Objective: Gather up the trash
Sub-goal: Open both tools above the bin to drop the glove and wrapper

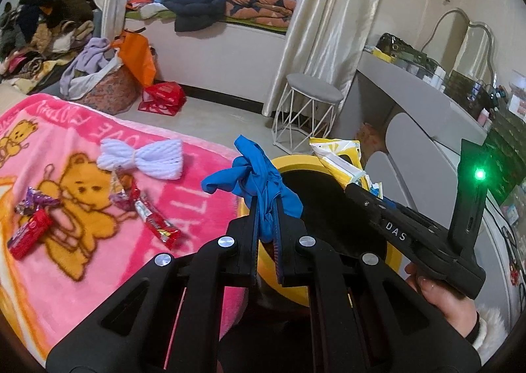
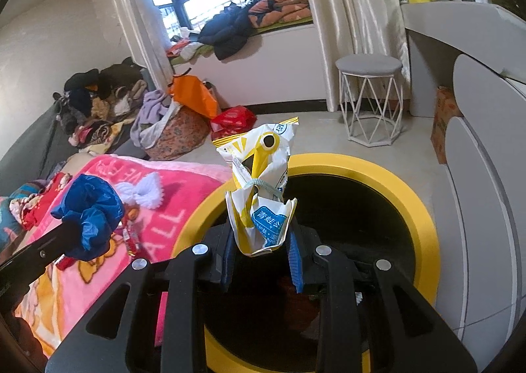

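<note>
Pink blanket (image 1: pixel 82 208) (teddy-bear print) beside yellow-rimmed bin (image 2: pixel 424 208), wrappers (image 1: pixel 157 225) scattered.

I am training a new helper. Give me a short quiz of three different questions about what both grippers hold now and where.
1. True or false: the left gripper is shut on the blue glove.
2. The right gripper holds: A) candy bar B) white and yellow wrapper C) white bow.
3. Fill in: both items hang above the bin with the ____ rim.

Key: 1 true; 2 B; 3 yellow.
</note>
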Tool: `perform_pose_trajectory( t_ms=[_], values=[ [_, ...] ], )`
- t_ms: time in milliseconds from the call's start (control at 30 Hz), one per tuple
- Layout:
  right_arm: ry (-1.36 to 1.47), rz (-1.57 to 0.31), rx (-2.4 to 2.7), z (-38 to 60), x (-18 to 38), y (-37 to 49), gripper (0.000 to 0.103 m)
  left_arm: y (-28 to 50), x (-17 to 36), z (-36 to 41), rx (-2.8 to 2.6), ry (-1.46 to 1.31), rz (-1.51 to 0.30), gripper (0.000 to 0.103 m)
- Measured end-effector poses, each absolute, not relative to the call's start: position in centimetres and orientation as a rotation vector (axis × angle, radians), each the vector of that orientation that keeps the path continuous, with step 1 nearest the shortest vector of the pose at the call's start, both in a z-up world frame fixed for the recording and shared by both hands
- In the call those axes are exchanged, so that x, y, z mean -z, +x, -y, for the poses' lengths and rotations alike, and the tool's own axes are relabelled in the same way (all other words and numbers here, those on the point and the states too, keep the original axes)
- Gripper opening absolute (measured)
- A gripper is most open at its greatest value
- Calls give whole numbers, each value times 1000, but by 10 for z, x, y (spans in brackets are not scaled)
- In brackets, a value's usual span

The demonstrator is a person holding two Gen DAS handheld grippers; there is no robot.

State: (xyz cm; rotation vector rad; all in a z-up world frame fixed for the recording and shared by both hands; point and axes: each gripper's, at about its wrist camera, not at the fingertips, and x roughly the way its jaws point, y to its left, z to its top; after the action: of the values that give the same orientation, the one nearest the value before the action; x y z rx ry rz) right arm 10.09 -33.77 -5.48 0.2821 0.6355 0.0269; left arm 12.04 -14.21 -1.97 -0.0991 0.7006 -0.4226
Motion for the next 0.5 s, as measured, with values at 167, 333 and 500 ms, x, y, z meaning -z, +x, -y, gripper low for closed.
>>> perform_pose_trajectory(
  t_ms=[167,333,500],
  values=[
    [290,-657,-4,343,60,103,26,127,25,154,445,-87,-718,5],
    [304,-673,17,348,64,106,26,134,30,165,467,-82,-736,5],
    [320,-686,36,355,68,109,26,142,34,177,484,-73,-750,5]
  ],
)
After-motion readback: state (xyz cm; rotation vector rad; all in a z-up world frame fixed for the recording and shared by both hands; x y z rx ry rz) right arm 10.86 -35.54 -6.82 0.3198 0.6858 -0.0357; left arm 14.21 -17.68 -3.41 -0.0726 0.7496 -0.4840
